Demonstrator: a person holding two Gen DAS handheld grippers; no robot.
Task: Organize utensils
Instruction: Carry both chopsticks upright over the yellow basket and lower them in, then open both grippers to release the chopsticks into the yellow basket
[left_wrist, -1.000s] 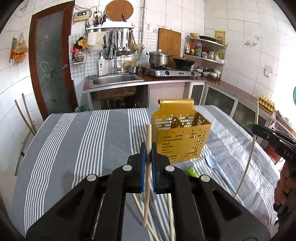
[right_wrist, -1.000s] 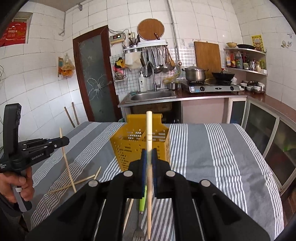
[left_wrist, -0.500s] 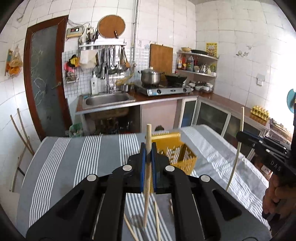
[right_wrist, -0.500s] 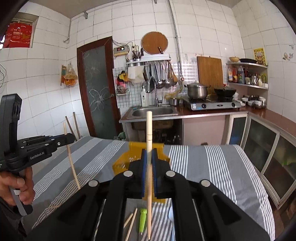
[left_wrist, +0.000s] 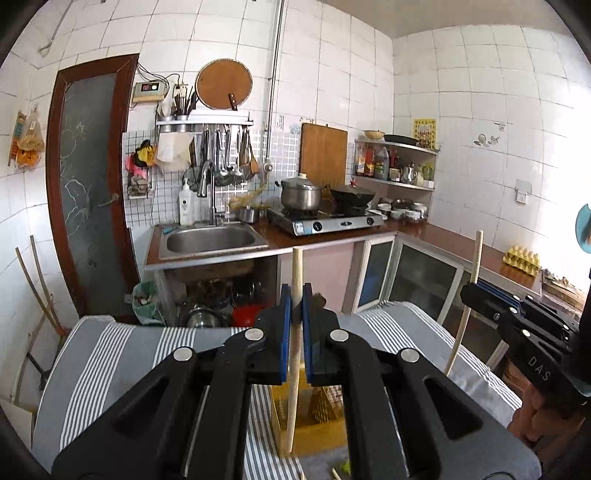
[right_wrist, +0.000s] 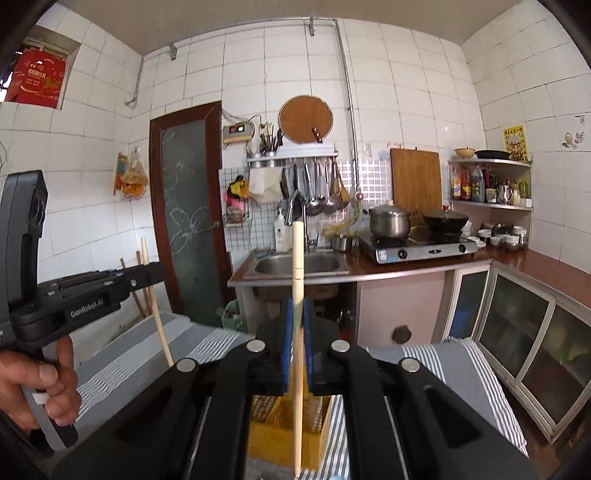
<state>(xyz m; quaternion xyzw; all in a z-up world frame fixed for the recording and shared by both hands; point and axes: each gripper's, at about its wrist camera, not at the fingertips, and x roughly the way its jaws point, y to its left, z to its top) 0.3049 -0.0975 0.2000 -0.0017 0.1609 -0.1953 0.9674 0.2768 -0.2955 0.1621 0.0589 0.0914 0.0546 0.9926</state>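
My left gripper (left_wrist: 294, 314) is shut on a wooden chopstick (left_wrist: 295, 273) held upright above the yellow perforated utensil basket (left_wrist: 310, 428). My right gripper (right_wrist: 297, 325) is shut on a second wooden chopstick (right_wrist: 297, 258), also upright, over the same basket (right_wrist: 273, 435). Each gripper shows in the other's view: the right one (left_wrist: 480, 295) with its chopstick (left_wrist: 476, 254) at the right, the left one (right_wrist: 147, 275) with its chopstick (right_wrist: 157, 317) at the left. Both chopsticks' lower ends hang over the basket's opening.
The basket stands on a table with a grey and white striped cloth (left_wrist: 110, 354). A loose chopstick tip and a green utensil handle (left_wrist: 345, 469) lie in front of the basket. Behind are a sink counter (left_wrist: 210, 240), a stove and glass cabinets.
Both grippers have risen and moved over the basket with their chopsticks. The basket has dropped low in both views, under the fingers. The loose utensils on the cloth are mostly out of view.
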